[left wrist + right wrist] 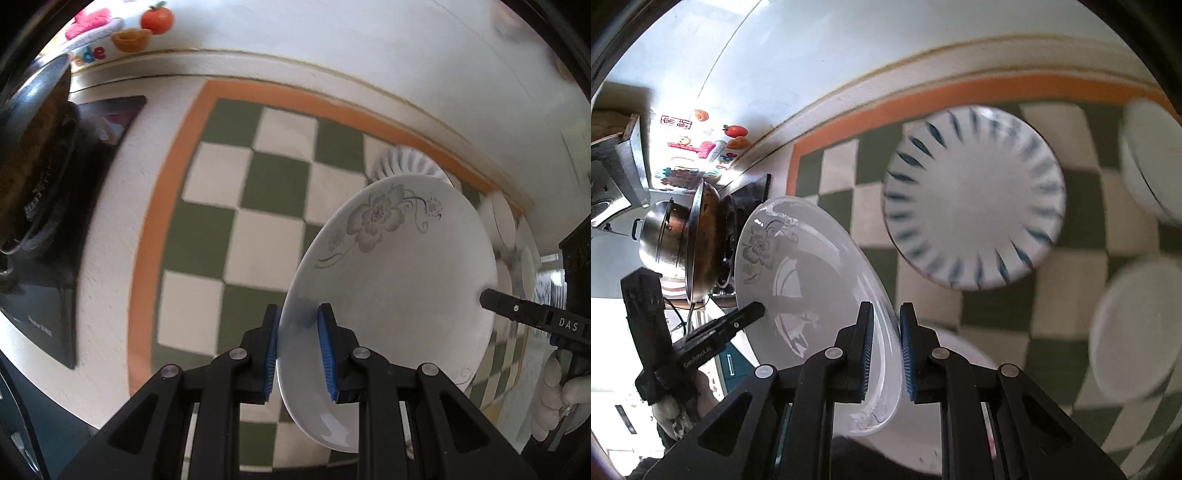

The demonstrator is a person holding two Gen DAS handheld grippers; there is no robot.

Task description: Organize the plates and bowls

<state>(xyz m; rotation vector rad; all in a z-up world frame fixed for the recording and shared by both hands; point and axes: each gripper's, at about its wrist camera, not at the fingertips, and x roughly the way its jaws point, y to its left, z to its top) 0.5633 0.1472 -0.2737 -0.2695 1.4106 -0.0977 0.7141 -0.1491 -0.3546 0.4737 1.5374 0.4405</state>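
A white plate with a grey flower print [399, 280] hangs tilted above the checked mat, held by both grippers at opposite edges. My left gripper [298, 350] is shut on its near rim, blue pads on both faces. In the right wrist view the same plate [805, 266] has my right gripper [886, 350] shut on its rim. The left gripper [738, 317] shows at the plate's far side there, and a right fingertip [491, 301] reaches over the rim in the left wrist view. A blue-striped plate [975, 206] lies on the mat.
The green and white checked mat [221, 229] with an orange border covers the counter. White bowls [1152, 158] [1134, 336] sit at its right. A metal wok [33, 147] stands on a black stove [110, 114] at the left. The wall behind carries fruit stickers [157, 18].
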